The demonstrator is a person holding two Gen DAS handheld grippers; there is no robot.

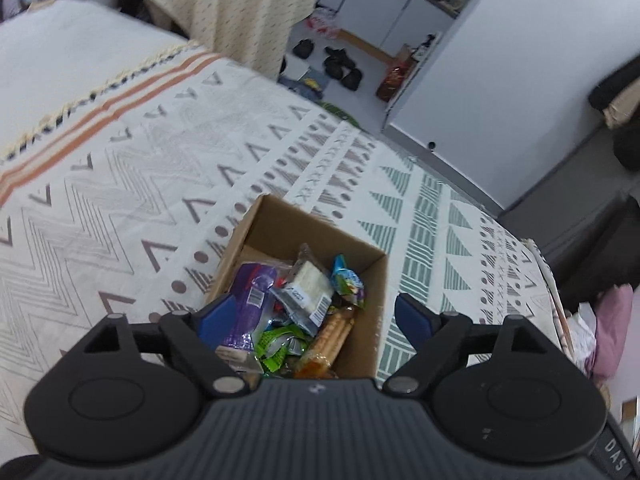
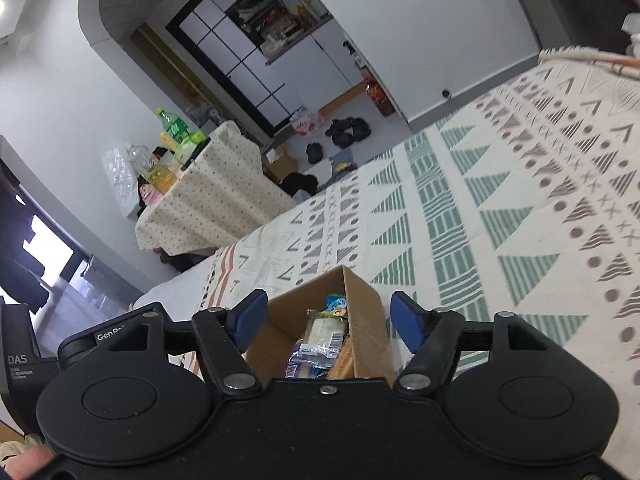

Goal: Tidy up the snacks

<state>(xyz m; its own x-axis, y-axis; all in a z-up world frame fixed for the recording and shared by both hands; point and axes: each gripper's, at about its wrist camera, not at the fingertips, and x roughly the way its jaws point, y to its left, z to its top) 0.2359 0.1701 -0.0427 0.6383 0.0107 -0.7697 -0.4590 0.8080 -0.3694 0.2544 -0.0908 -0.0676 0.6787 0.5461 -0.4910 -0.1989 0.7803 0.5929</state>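
Your left gripper hangs wide open and holds nothing, just above the brown cardboard box full of colourful wrapped snacks. Your right gripper, also spread and without load, hovers beside that box on the patterned cloth.

The right gripper is hovering with its blue fingers spread wide, holding nothing. Between them a cardboard box is sitting open on a patterned cloth, and wrapped snacks are lying inside. Beyond, a table under a dotted cover is carrying green bottles.
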